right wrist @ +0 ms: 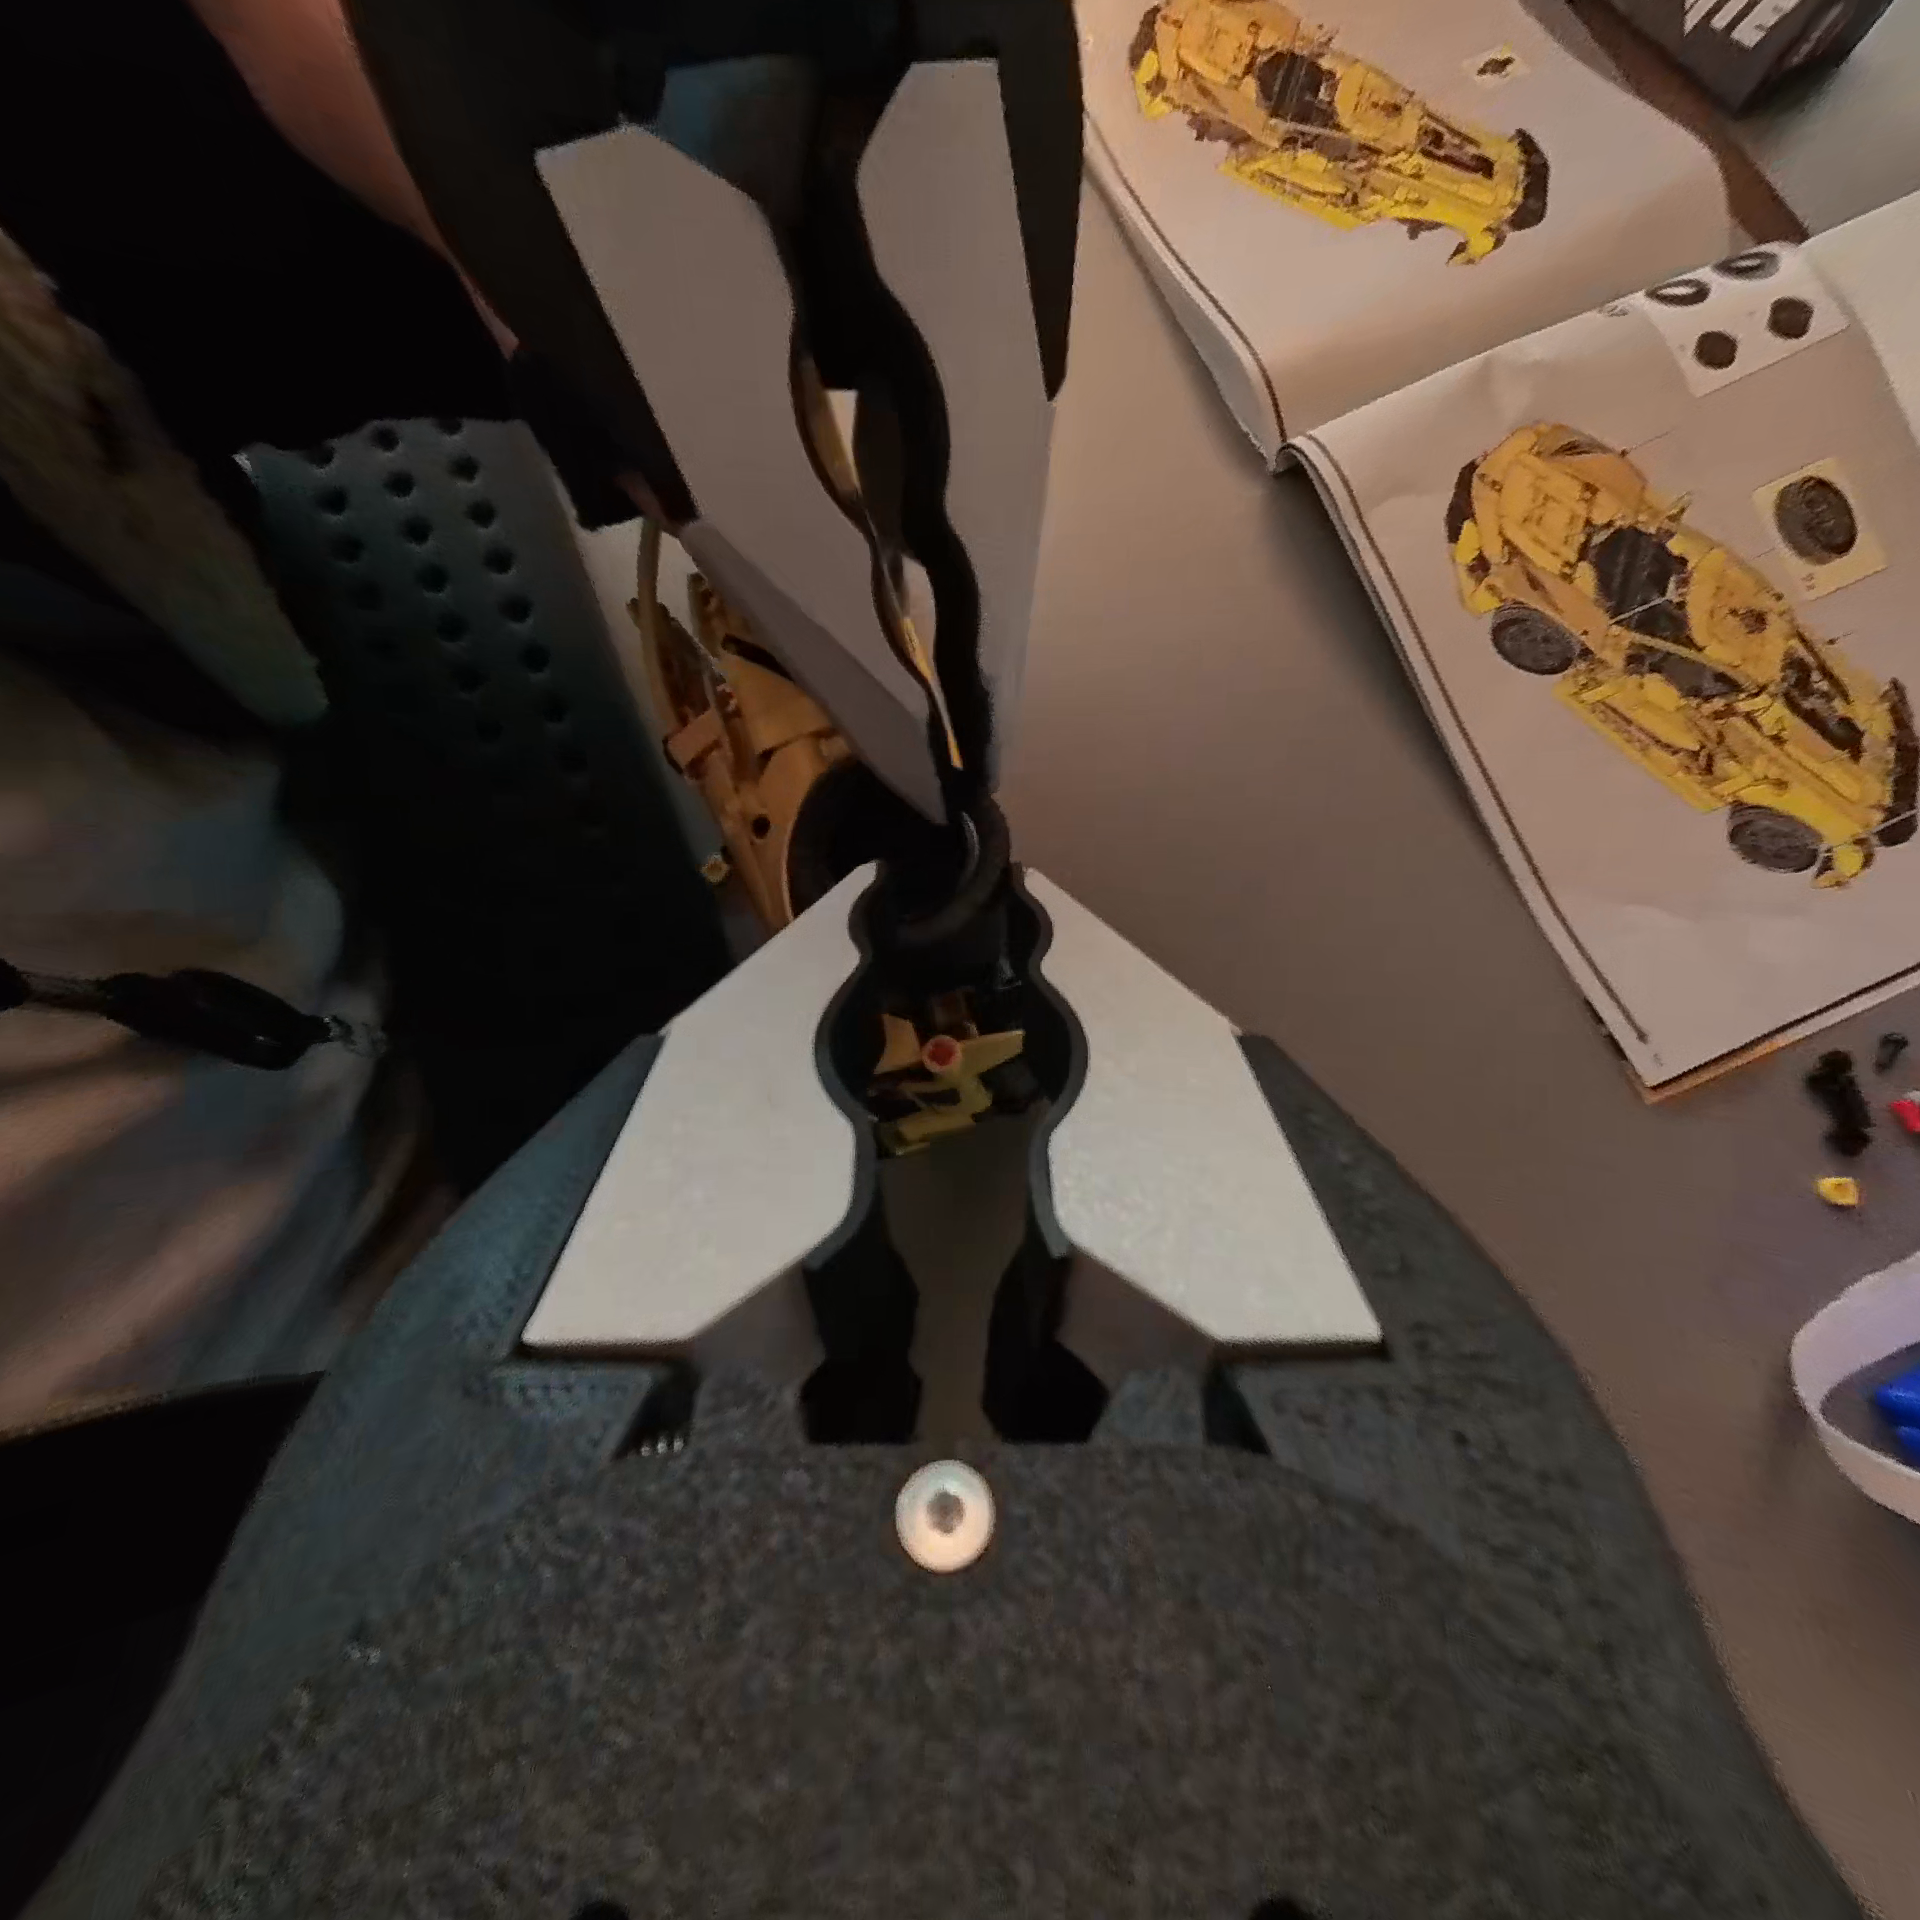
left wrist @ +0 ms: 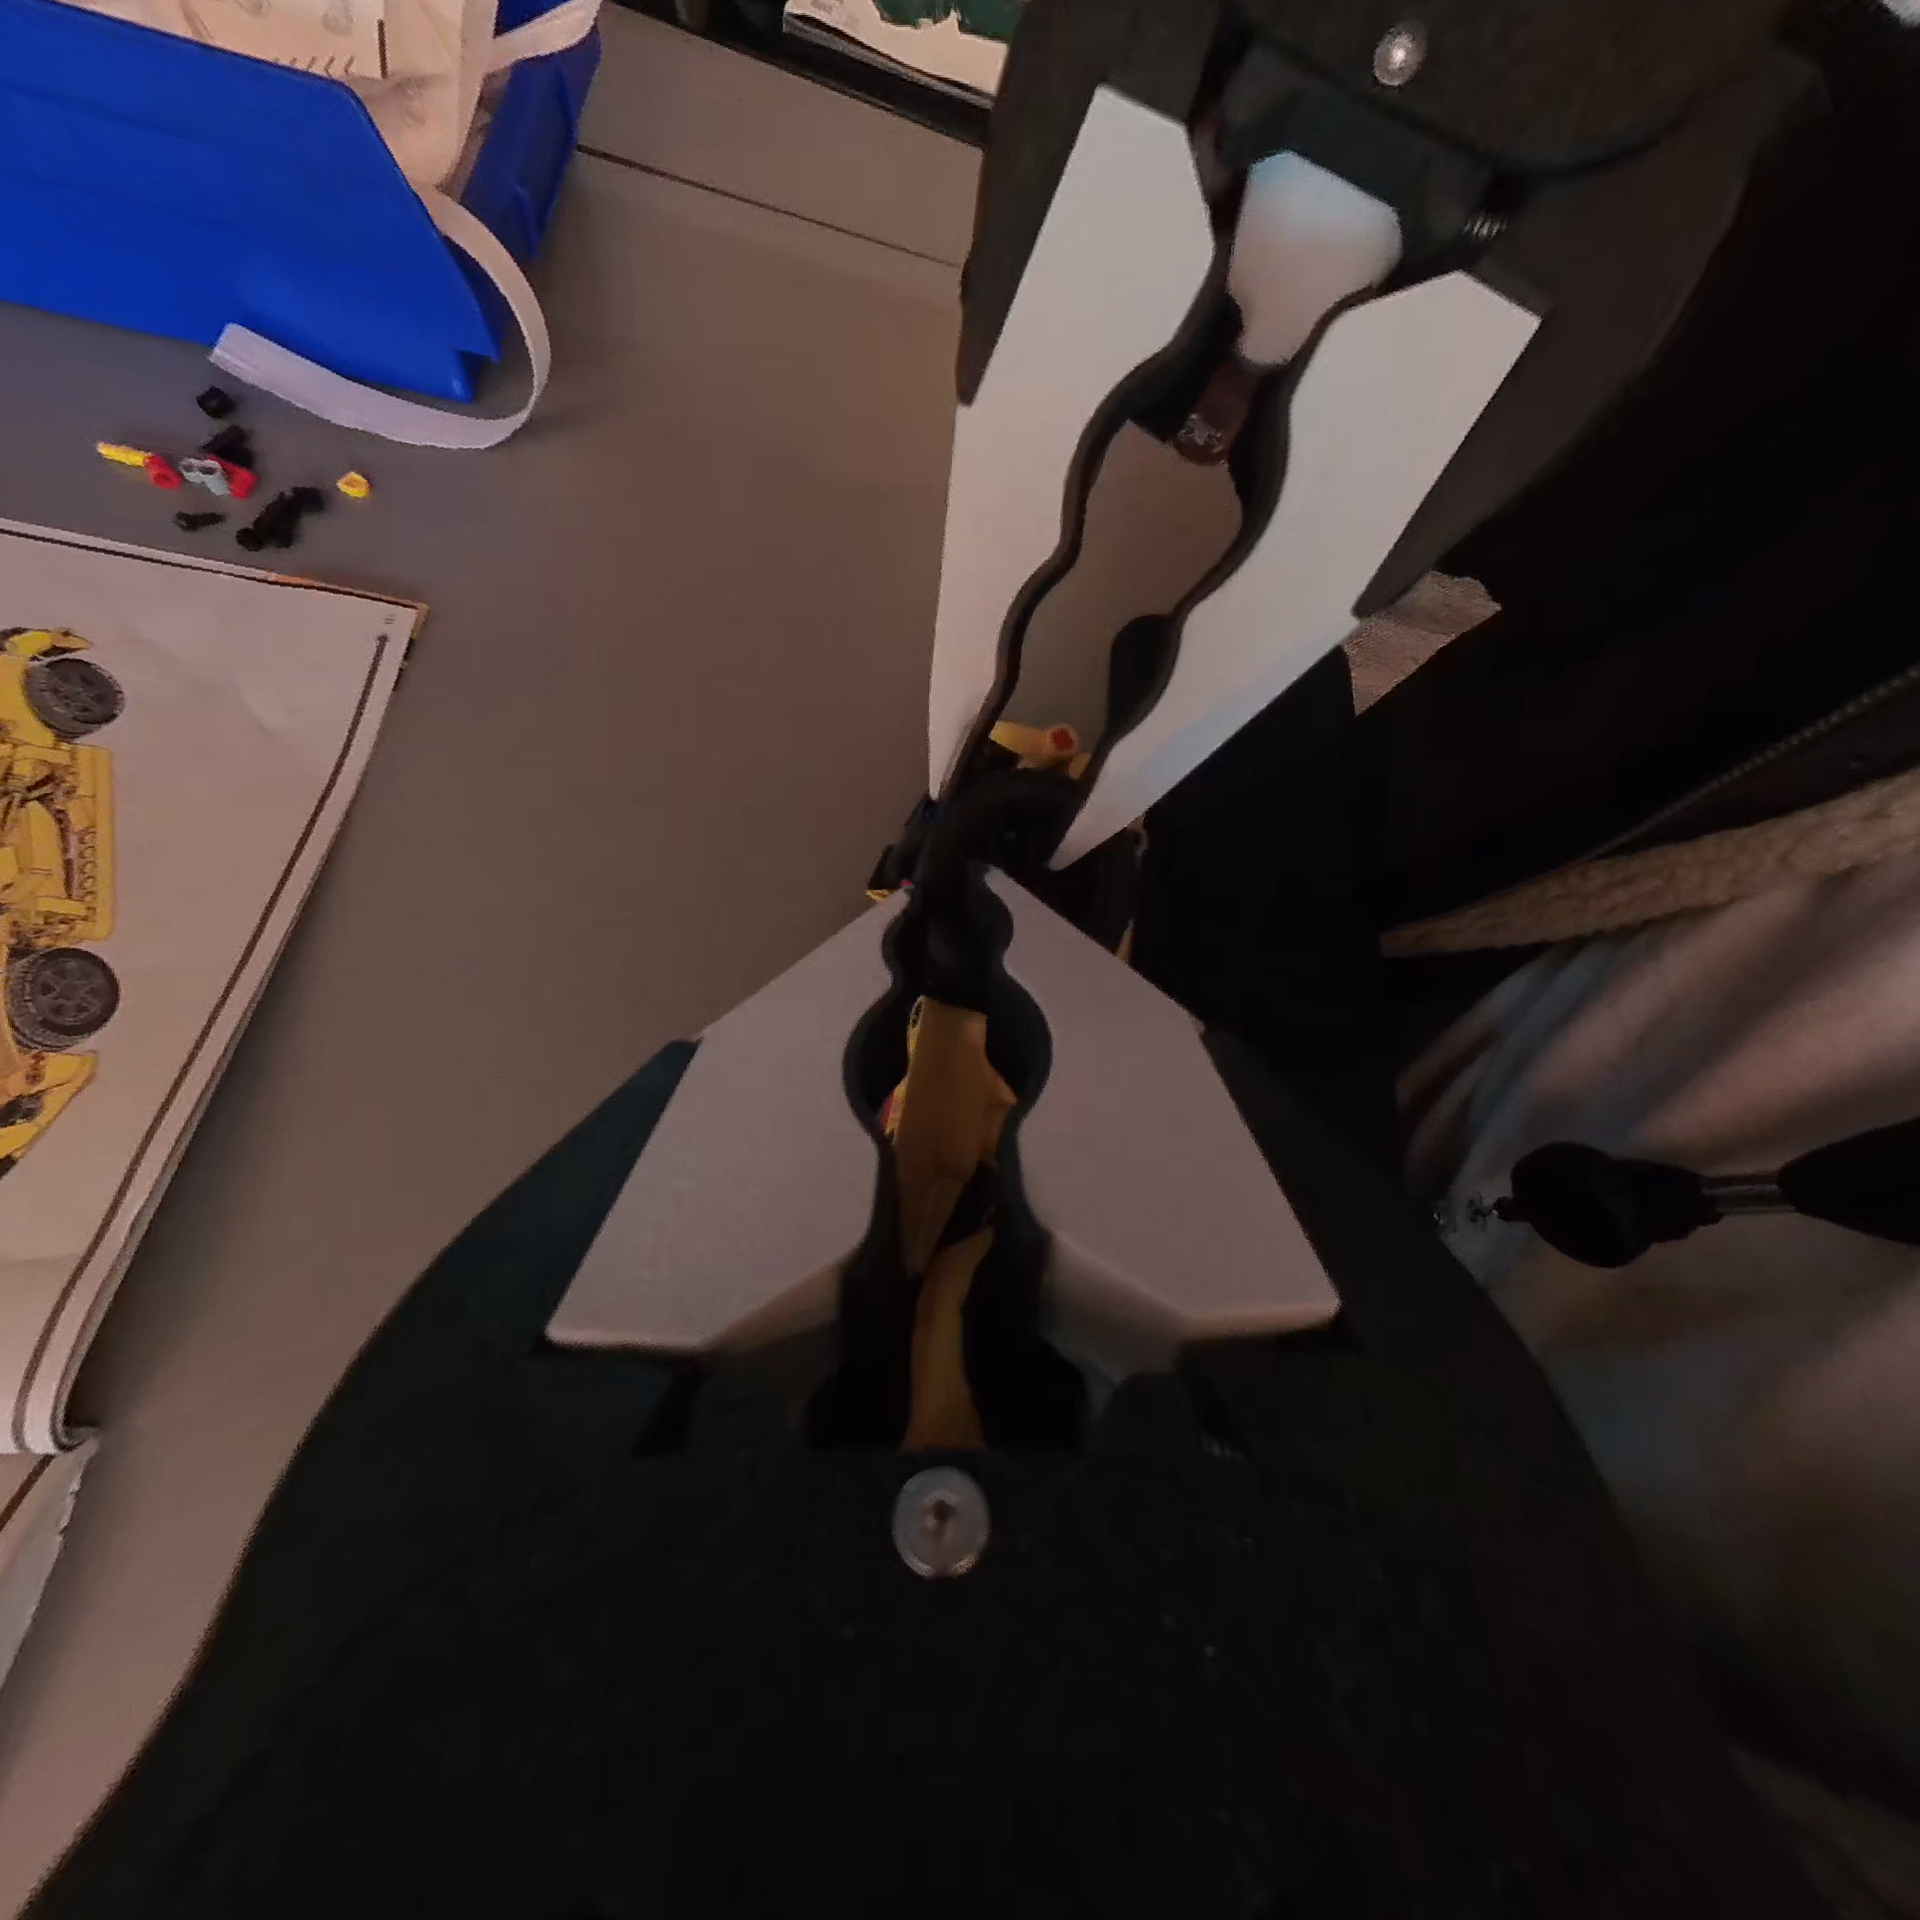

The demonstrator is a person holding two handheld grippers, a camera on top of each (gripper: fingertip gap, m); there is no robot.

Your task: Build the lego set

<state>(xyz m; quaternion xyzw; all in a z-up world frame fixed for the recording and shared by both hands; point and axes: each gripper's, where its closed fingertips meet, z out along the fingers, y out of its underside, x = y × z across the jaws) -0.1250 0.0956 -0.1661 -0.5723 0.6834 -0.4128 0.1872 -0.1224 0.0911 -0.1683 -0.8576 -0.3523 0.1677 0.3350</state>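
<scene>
**Both grippers meet tip to tip over the yellow car**

The yellow lego car point(right wrist: 748, 769) sits on the grey table point(left wrist: 644, 727), mostly hidden beneath the two grippers, with a black wheel showing beside the fingers in the right wrist view. The left gripper point(left wrist: 951, 914) has its fingers drawn together on a yellow part of the car, seen through the gap between them. The right gripper point(right wrist: 956, 894) meets it head-on, tips pinched together around a small black ring-shaped piece point(right wrist: 940, 899); the exact hold is hard to make out. Loose small pieces point(left wrist: 223, 473) lie farther off on the table, near an open instruction booklet point(right wrist: 1558, 623), a blue bin point(left wrist: 239, 197) and a white bowl point(right wrist: 1829, 1382)
</scene>
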